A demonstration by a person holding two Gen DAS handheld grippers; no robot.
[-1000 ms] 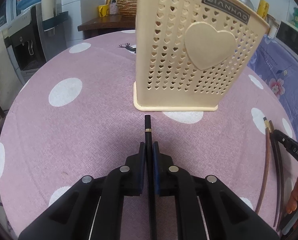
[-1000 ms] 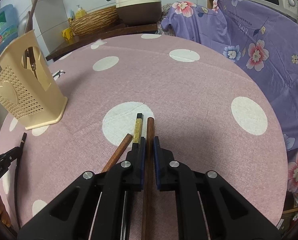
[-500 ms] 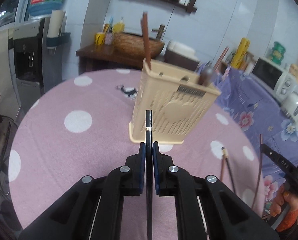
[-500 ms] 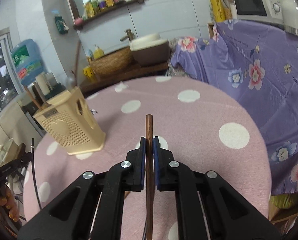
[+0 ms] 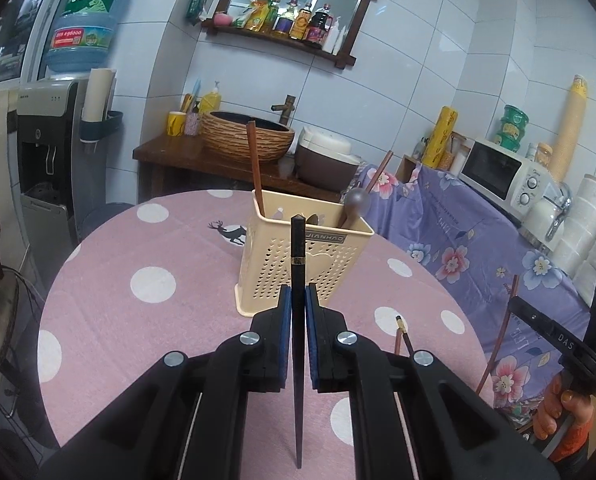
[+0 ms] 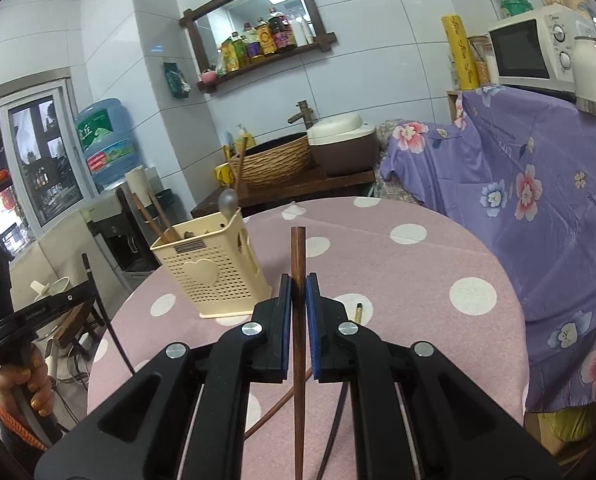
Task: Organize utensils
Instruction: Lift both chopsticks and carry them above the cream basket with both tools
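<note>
Both grippers are up off the counter now, each carrying one chopstick, where a second ago they were pressed low against the cloth. Left gripper (image 5: 296, 312): fingers (image 5: 285, 320) clamped tight on the black chopstick (image 5: 298, 256), its gold-banded end sticking out ahead of the pads and lined up on the cream utensil holder (image 5: 293, 268) straight in front. Right gripper (image 6: 297, 300): fingers (image 6: 285, 312) pinched on the brown chopstick (image 6: 298, 264), tip pointing forward, the holder ahead and off to its left. A spoon (image 5: 356, 200) and more sticks stand in the holder already. Below the right fingers, loose chopsticks (image 6: 273, 408) lie on the pink polka-dot counter (image 6: 418, 280).

To do this well, I'd say tip each stick toward vertical above the holder's open top, feed it into a free slot clear of the spoon, and release only once the lower end is inside. One hand at a time looks safer, so the two sticks don't cross.
</note>
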